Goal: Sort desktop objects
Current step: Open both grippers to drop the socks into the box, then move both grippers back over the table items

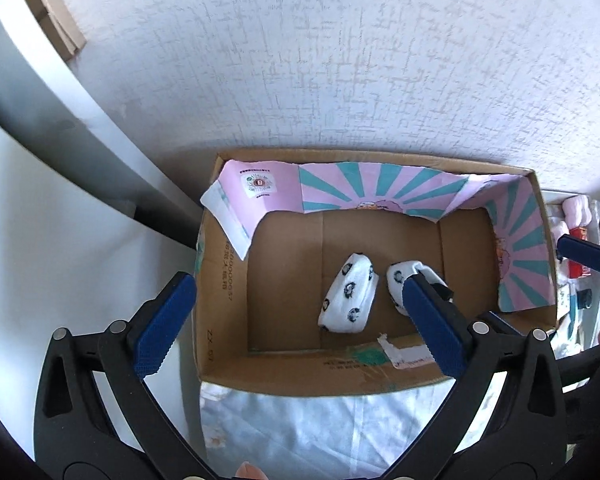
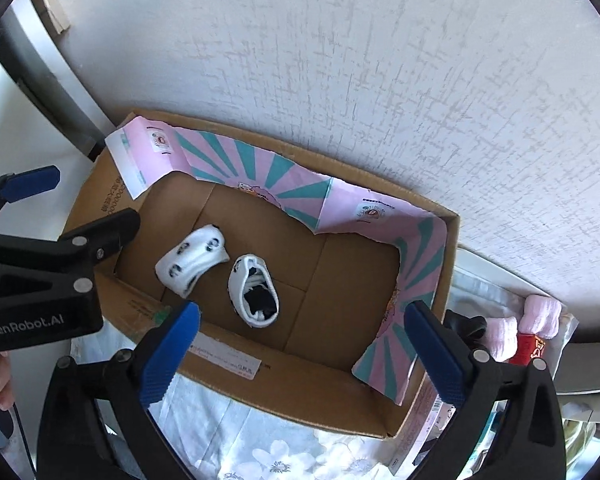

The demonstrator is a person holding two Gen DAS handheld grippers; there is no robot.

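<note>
I have both grippers above the cardboard box (image 2: 420,408), which fills the middle of each view. My left gripper (image 1: 300,324) is spread wide with nothing between its blue pads (image 1: 162,326), and my right gripper (image 2: 300,354) is likewise wide apart and empty. Two rolled white socks lie on the box floor just beside each other: one (image 2: 192,264) left of centre, the other (image 2: 254,292) at centre, its dark inside showing.
</note>
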